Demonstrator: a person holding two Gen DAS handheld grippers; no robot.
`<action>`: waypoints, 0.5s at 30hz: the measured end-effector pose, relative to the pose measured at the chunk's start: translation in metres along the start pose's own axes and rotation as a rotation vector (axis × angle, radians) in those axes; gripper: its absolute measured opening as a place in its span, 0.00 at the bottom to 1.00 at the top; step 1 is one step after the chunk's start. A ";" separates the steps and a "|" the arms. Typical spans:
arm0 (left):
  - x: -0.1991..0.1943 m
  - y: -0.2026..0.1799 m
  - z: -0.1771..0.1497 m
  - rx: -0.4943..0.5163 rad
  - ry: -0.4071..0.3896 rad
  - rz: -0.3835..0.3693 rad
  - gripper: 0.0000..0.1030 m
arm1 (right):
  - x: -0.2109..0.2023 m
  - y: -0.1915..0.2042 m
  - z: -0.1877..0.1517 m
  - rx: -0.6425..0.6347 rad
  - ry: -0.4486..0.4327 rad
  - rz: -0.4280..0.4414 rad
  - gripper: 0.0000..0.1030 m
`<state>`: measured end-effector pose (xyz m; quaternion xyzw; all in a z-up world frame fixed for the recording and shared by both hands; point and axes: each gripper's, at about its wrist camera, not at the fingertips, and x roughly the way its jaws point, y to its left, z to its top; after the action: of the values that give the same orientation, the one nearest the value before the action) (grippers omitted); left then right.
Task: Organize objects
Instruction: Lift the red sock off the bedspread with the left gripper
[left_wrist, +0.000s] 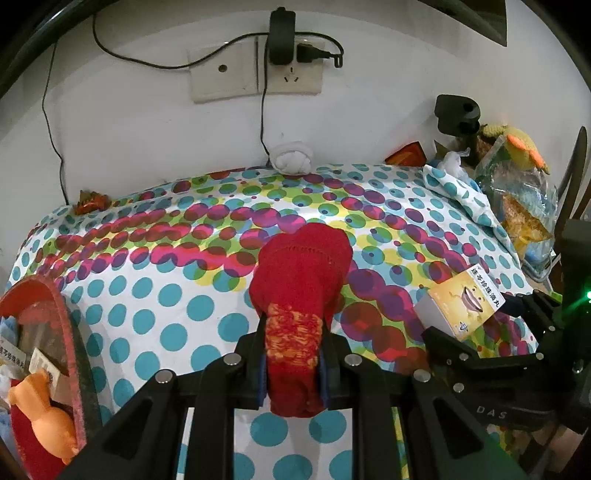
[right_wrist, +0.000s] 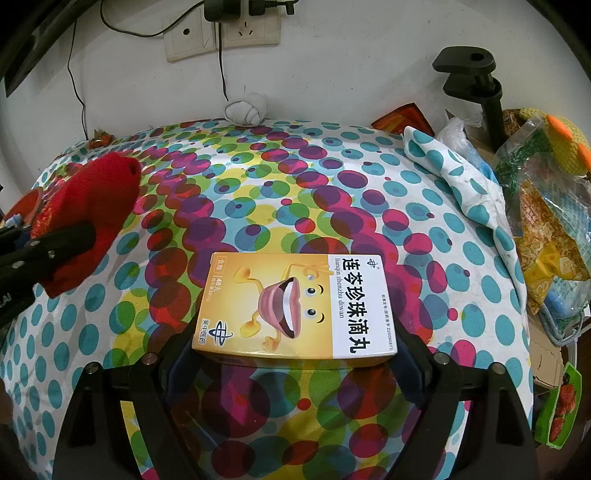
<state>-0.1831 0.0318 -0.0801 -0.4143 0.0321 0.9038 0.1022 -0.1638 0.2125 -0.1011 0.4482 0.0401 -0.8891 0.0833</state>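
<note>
The left gripper (left_wrist: 293, 350) is clenched on a red knitted sock (left_wrist: 301, 295) — its pads pinch the band patterned in orange and yellow, while the plain red part juts forward past the fingertips, held clear above the polka-dot tablecloth (left_wrist: 147, 295). The right gripper (right_wrist: 295, 343) holds a yellow medicine box (right_wrist: 295, 306) across its width, one finger against each long side, the printed face turned up (a cartoon mouth and Chinese lettering); the jaws stand wide because the box itself is wide.

The sock is soft and light. It will sag and fold wherever it is not supported, so a pinch near the middle of the bundle, as here, keeps most of it under control; it cannot slip out easily, but a loose end could catch on a rim when lowered.

The box is light, stiff cardboard with a glossy skin. It looks likely to dent if squeezed hard and to slide if squeezed too little, so gripping across the side walls near the centre seems the safest hold.

At the left edge of the left wrist view sits a red-rimmed basket (left_wrist: 70, 332) with an orange toy (left_wrist: 40, 410) and some packets inside — probably where the sock belongs, though that is only a guess.
</note>
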 end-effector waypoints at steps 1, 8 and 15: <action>-0.001 0.000 0.000 0.002 -0.002 0.003 0.20 | 0.001 0.001 0.000 0.000 0.000 0.000 0.83; -0.012 0.010 -0.005 -0.016 -0.005 0.010 0.20 | 0.000 0.000 0.000 -0.001 0.000 0.000 0.83; -0.025 0.018 -0.009 -0.042 -0.011 0.007 0.20 | 0.002 0.001 0.000 -0.002 0.000 0.000 0.83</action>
<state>-0.1644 0.0093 -0.0676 -0.4111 0.0141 0.9070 0.0905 -0.1644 0.2115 -0.1027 0.4481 0.0411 -0.8891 0.0839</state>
